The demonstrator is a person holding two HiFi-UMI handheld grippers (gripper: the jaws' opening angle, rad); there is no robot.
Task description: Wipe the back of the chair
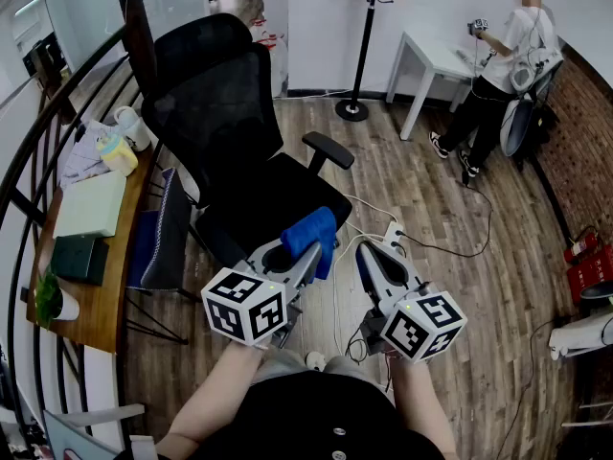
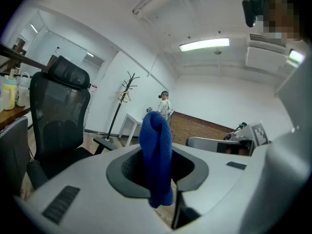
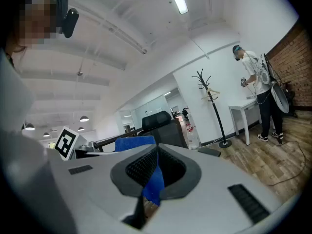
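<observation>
Zero wiping done yet, I'd judge: left gripper (image 1: pixel 308 255) clamps blue cloth (image 1: pixel 312 232) short of the office chair (image 1: pixel 268 195) (backrest (image 1: pixel 215 103) untouched), right gripper (image 1: pixel 370 253) pinched shut, empty.

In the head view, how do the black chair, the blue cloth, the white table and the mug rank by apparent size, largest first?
1. black chair
2. table and cloth: they look nearly alike, and the cloth is far nearer the camera, so I leave them unranked
3. mug, smallest
</observation>
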